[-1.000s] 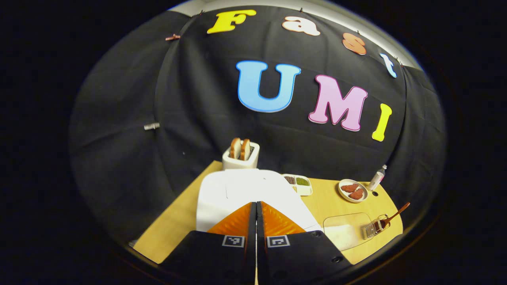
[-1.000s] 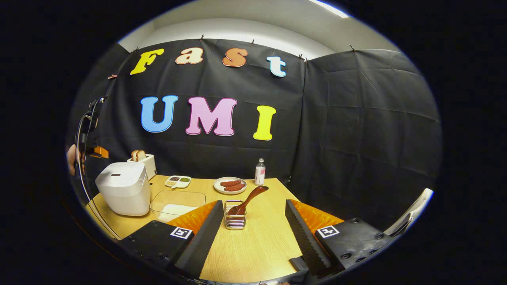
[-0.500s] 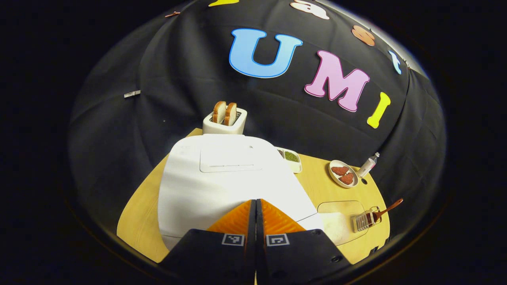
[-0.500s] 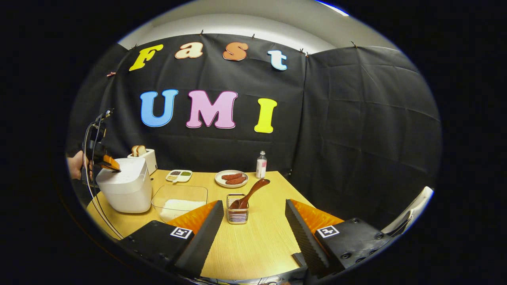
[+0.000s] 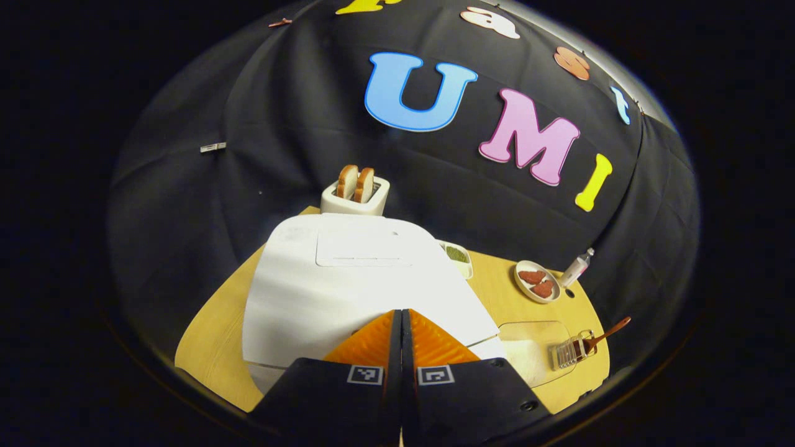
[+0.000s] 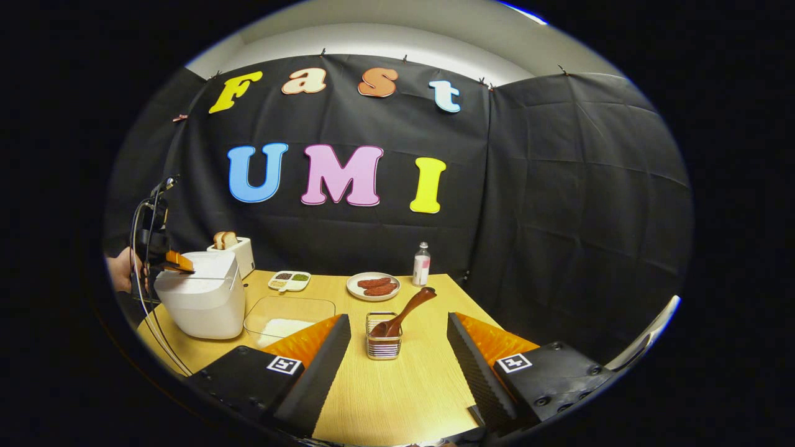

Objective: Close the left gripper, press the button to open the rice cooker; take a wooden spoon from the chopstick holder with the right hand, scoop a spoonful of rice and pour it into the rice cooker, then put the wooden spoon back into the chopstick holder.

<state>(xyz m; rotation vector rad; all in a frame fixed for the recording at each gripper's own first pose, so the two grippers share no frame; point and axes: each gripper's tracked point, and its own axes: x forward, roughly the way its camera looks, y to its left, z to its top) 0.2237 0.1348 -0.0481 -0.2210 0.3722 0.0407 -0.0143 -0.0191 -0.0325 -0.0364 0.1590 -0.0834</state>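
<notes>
Meanwhile the left tool [image 5: 401,320], fingers pressed together and empty, had come down onto the front edge of the rice cooker [image 5: 348,292], having hung above it a second before. The lid looked slightly lifted at its front, so the button press was probably landing. The right tool [image 6: 397,347] waited with fingers apart, framing the chopstick holder [image 6: 383,344] and its wooden spoon [image 6: 407,310], right of the cooker on the tabletop [image 6: 397,391].
</notes>
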